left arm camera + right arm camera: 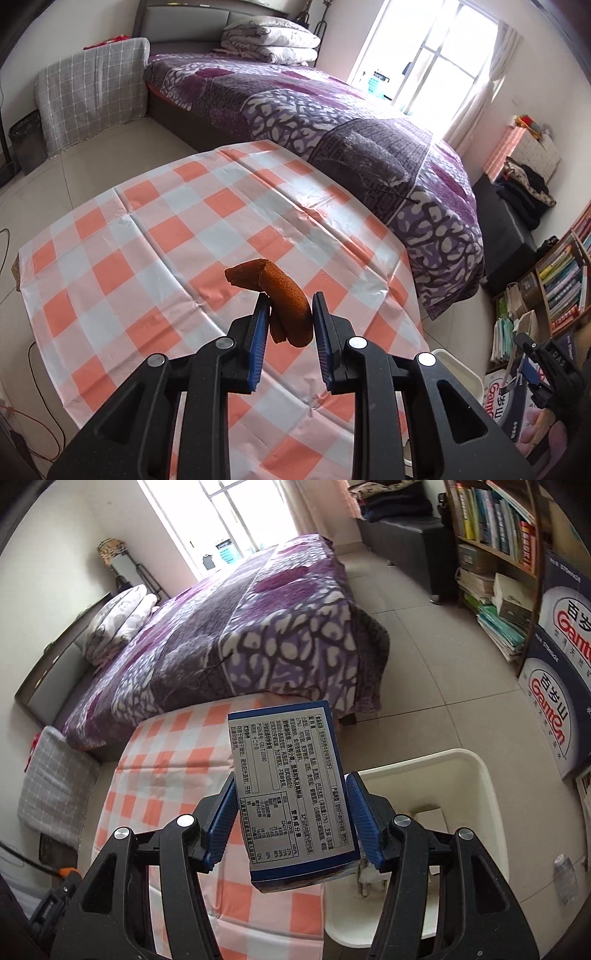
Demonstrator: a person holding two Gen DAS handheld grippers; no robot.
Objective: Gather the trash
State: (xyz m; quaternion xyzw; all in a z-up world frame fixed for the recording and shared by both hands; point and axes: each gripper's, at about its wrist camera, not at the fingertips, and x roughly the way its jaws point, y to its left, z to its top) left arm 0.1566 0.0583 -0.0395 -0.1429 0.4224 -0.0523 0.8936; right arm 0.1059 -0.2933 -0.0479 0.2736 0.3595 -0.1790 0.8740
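Left wrist view: we see the left gripper [287, 303] closed on a curled orange peel [275, 295], its blue pads [259, 339] pressing both sides and holding the peel clear above the checked tablecloth [155, 236]. A bed [332, 122] stands beyond the table. Right wrist view: we see the right gripper [291, 797] clamped on a blue-edged carton [293, 794], label side up, held over the table edge just beside a white bin [484, 775] on the floor.
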